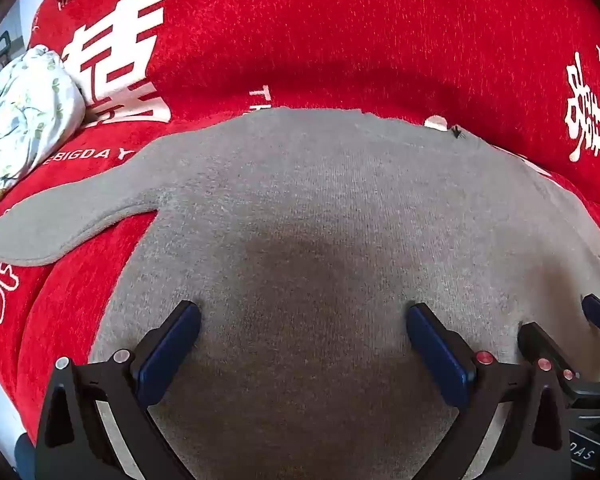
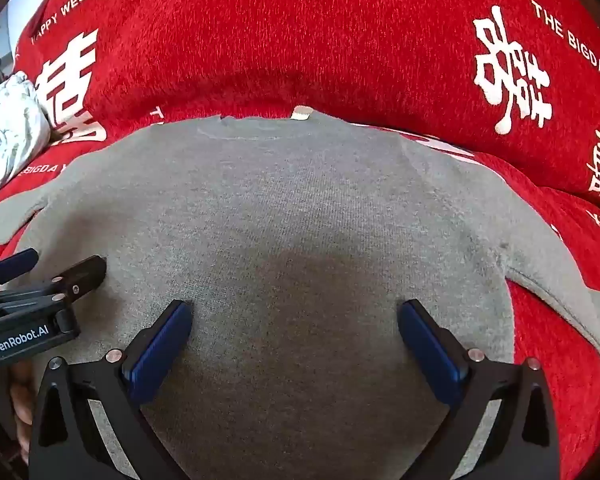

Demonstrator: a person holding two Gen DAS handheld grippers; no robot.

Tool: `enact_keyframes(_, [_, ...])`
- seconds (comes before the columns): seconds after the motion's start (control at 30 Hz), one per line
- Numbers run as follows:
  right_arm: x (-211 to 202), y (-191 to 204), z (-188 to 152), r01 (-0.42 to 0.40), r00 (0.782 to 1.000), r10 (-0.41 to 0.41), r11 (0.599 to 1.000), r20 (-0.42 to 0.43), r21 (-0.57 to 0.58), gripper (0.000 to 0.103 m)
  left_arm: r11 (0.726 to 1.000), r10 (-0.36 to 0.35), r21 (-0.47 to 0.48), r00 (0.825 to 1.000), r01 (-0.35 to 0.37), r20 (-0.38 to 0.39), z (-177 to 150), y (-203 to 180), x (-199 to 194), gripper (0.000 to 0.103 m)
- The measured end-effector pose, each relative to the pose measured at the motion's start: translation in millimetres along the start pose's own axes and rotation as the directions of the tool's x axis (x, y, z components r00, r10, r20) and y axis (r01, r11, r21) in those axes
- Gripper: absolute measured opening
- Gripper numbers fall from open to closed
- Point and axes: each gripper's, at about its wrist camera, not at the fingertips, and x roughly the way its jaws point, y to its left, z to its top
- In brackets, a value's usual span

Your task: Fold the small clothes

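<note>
A small grey sweater (image 1: pixel 300 200) lies flat on a red sofa seat, neck toward the backrest, with a white neck label (image 1: pixel 435 122). Its left sleeve (image 1: pixel 60 224) spreads out to the left, and its right sleeve (image 2: pixel 560 284) spreads to the right. My left gripper (image 1: pixel 304 320) is open and empty, fingers over the sweater's lower body. My right gripper (image 2: pixel 294 316) is open and empty, also over the lower body. The right gripper also shows in the left wrist view (image 1: pixel 560 320). The left gripper also shows in the right wrist view (image 2: pixel 52 268).
The red sofa cover (image 1: pixel 340 40) with white lettering rises as a backrest behind the sweater. A crumpled pale floral cloth (image 1: pixel 24 112) lies at the sofa's left end and also shows in the right wrist view (image 2: pixel 8 128).
</note>
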Motion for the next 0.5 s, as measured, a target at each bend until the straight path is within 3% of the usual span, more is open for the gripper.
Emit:
enact_keyframes(0.23, [-2.5, -1.1, -0.7, -0.015, 1.000, 0.015, 1.000, 0.008, 0.009, 0.103, 1.000, 0.020, 0.005, 0.999, -0.021, 0.043, -3.1, -2.6, -6.0, 0.103])
enact_keyframes(0.5, [-2.3, 2.8, 2.0, 0.000, 1.000, 0.000, 1.000, 0.010, -0.003, 0.103, 1.000, 0.028, -0.002, 0.999, -0.028, 0.036, -4.0, -0.8, -5.5, 0.103])
